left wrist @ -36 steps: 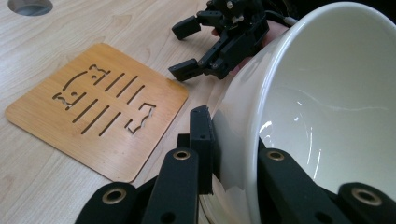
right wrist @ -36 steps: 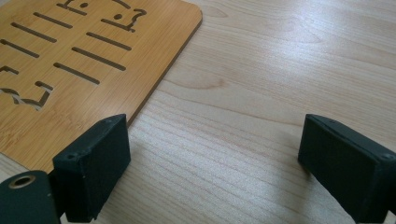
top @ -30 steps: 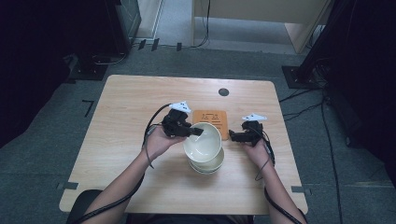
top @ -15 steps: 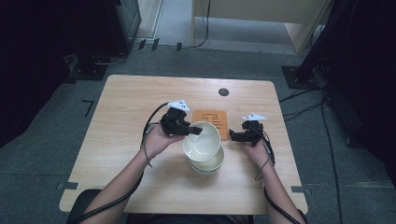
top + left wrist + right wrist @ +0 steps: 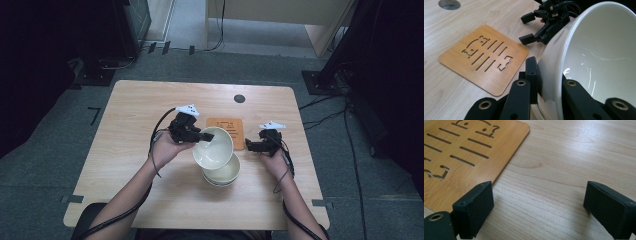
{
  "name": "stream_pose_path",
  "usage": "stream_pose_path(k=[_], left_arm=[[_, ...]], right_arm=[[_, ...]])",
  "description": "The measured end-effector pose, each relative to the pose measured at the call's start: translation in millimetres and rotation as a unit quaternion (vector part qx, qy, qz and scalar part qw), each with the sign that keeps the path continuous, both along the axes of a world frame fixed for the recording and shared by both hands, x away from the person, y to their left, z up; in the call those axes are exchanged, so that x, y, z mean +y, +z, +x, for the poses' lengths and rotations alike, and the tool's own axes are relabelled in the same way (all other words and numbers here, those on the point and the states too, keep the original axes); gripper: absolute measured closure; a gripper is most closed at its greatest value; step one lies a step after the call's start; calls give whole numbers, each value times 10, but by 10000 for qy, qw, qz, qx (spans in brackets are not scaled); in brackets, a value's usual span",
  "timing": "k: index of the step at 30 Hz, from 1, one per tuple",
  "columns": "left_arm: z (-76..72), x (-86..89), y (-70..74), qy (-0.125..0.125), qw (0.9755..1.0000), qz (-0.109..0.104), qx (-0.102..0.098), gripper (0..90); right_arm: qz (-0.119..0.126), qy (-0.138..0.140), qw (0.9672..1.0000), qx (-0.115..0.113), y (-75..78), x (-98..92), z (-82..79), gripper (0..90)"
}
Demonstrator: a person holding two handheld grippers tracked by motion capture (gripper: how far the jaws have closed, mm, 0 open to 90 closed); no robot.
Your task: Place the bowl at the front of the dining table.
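High view, left claw [image 5: 204, 137] clamped on tilted empty bowl [image 5: 215, 148] above stacked bowls [image 5: 224, 174], right claw [image 5: 250, 146] apart.

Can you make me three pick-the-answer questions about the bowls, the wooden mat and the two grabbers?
1. Where does the flat orange-brown wooden trivet with cut-out slots lie?
A. on the table, behind the bowls
B. inside a bowl
C. on the floor

2. How many white round ceramic bowls are in sight?
A. one
B. two
C. four

3. How is the right gripper?
A. shut on a bowl
B. shut on the trivet
C. open, with nothing in it

Answers:
1. A: the high view shows it flat on the light wooden table past the bowls.
2. B: a lifted, tilted bowl is over a lower bowl.
3. C: its jaws stand wide apart over bare wood, while the left gripper pinches the tilted bowl's rim.
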State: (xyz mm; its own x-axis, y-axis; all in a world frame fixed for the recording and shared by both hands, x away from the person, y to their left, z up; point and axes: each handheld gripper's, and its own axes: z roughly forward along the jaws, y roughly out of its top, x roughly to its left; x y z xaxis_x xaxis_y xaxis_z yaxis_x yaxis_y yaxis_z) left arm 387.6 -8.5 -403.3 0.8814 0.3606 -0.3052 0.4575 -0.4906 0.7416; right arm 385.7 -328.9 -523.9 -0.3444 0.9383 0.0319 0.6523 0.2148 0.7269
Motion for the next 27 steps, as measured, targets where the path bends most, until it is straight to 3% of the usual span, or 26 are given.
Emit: stream_pose_path(k=[27], left_arm=[[65,105,58,147,9998,-108,-13,829]], right_arm=[[-5,-1,10000,-2,0,0,0,85]])
